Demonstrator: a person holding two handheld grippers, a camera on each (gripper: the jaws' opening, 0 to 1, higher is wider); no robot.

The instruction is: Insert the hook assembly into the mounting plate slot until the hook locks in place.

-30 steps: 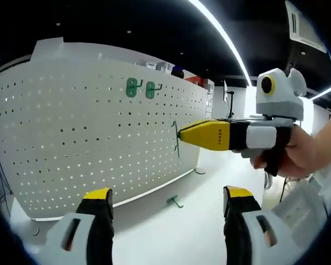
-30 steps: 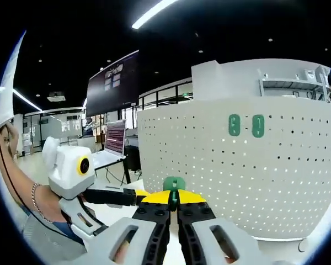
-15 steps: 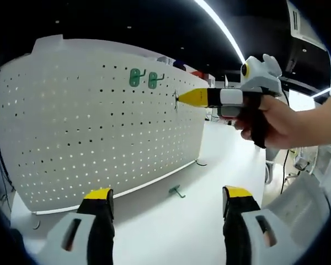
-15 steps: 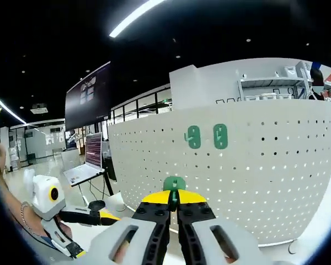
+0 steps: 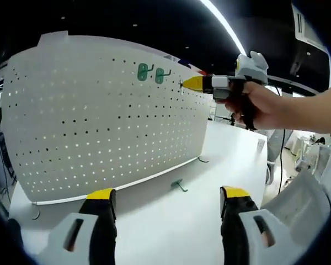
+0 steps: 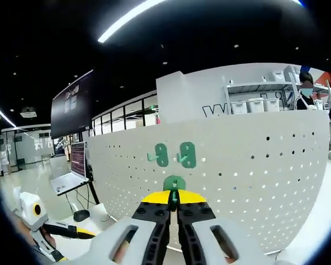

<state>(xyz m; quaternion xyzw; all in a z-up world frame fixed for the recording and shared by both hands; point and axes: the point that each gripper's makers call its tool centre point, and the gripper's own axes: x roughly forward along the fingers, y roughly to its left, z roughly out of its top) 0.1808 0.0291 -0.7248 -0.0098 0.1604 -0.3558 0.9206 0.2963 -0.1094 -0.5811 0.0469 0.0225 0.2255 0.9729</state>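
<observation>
So we hold the right gripper (image 6: pixel 174 208) with its jaws pressed together on a green hook (image 6: pixel 174 184), whose flat back plate stands up just past the yellow tips. In the left gripper view this same claw (image 5: pixel 183 84) sits high and to the right ahead of us, gripped by a hand (image 5: pixel 267 107), its nose just short of the white pegboard (image 5: pixel 99 121); whether the hook touches the panel we cannot tell. Our left gripper (image 5: pixel 166 194) hangs idle, jaws wide apart and holding nothing.

Beyond the right claw's tips, slightly above them, two green hooks (image 6: pixel 174 155) are already seated side by side in the pegboard (image 6: pixel 254 165). In the left gripper view those mounted hooks (image 5: pixel 153 73) lie just left of the right claw's nose. Ahead of the open left jaws, a spare green hook (image 5: pixel 178 185) lies on the white table (image 5: pixel 171 221) near the board's foot.

We judge the task about mid-way: the hook is gripped and raised to the row, but its insertion and locking are not yet done. What remains is to line the tabs up with free holes beside the mounted pair and press in.
</observation>
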